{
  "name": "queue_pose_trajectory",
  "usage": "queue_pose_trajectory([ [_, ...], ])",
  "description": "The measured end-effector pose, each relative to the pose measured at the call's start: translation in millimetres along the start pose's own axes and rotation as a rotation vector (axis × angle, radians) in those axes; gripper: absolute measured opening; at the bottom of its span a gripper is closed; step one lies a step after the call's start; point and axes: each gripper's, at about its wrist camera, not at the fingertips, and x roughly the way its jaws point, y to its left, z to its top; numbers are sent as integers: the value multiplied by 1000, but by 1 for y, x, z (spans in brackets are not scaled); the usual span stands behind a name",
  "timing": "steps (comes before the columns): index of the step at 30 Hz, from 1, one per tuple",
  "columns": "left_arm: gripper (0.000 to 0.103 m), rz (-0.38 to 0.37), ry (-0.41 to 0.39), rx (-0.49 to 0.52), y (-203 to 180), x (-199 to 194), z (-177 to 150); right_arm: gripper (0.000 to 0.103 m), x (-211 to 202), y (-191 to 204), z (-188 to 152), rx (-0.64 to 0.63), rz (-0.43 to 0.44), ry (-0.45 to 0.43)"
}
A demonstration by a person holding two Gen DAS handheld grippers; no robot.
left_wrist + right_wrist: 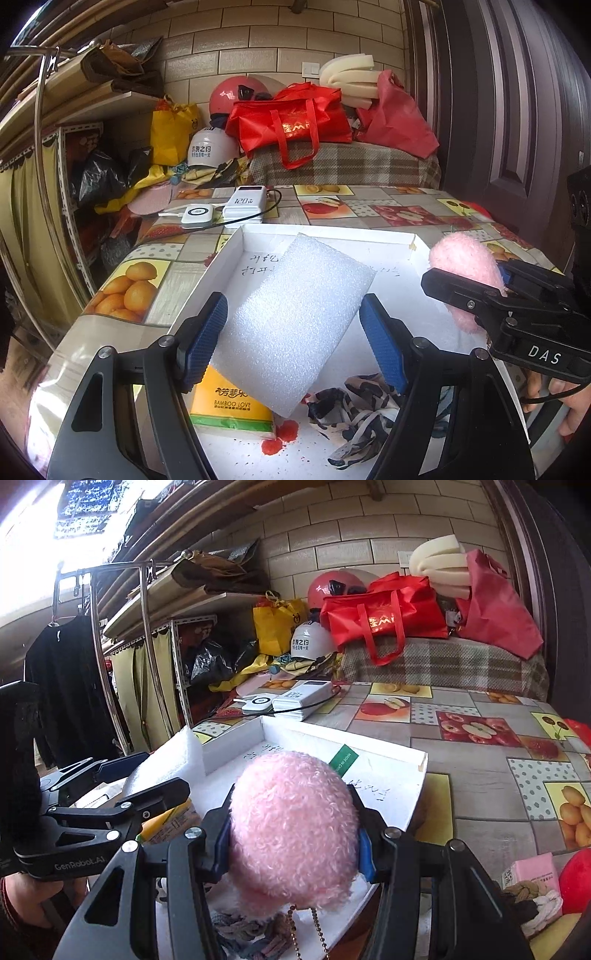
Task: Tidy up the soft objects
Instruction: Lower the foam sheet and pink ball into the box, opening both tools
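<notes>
Two tools hold soft things above the white tray: left tool clamps the foam sheet, right tool clamps the pink pompom.

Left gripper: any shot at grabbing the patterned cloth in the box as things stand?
Probably not yet. The left gripper is shut on the white foam sheet, so its jaws are occupied. The patterned cloth lies in the white box just below the foam, uncovered; it would likely be reachable once the foam is released.

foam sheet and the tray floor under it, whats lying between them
A yellow tissue pack lies under the foam sheet on the white tray, seen in the left wrist view.
</notes>
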Motion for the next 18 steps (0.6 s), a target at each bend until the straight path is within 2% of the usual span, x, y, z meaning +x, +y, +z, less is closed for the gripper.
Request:
queue_pose_trajectory([
  [5, 76, 31, 16, 13, -3, 3, 0, 55, 0, 7, -1, -31, -9, 5],
  [6, 76, 60, 19, 14, -3, 4, 0, 58, 0, 8, -1, -35, -20, 5],
  [7, 78, 91, 18, 15, -4, 4, 0, 68, 0, 8, -1, -37, -27, 5],
  [9, 82, 105, -4, 18, -4, 0, 0, 86, -1, 7, -1, -37, -44, 1],
  [11, 90, 106, -31, 23, -4, -6, -1, 87, -3, 7, 0, -38, -47, -12],
  [14, 91, 102, -35, 9, 0, -7, -2, 90, -5, 6, 0, -40, -49, -24],
  [18, 91, 88, -40, -7, 5, -8, -2, 103, -9, 7, 1, -52, -56, -50],
])
